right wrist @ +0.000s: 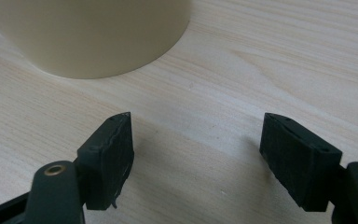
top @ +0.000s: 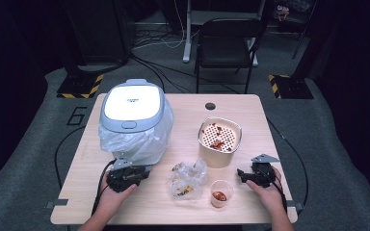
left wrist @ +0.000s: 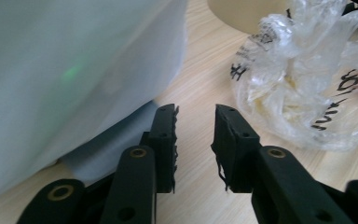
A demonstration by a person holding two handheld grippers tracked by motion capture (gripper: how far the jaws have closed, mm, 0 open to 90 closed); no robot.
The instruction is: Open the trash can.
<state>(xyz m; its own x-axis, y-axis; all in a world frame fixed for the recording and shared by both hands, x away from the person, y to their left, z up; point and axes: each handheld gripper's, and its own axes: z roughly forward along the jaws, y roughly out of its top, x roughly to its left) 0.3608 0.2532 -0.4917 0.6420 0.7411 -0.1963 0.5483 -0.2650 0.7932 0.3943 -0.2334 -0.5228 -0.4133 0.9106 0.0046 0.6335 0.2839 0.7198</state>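
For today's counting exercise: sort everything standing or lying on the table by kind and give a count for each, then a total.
Lidded bin lined with a plastic bag: 1
Beige tub with a perforated insert: 1
Crumpled plastic bag: 1
Small clear cup: 1
Total: 4

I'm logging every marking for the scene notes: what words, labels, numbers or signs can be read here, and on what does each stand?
"6": large number on the grey floor mat left of the table.
Small dark wording on the white bin lid: too small to read.
Black handwritten marks on the crumpled plastic bag: creased and cut off, not readable.
Small printed label on the same bag: blurred, not readable.
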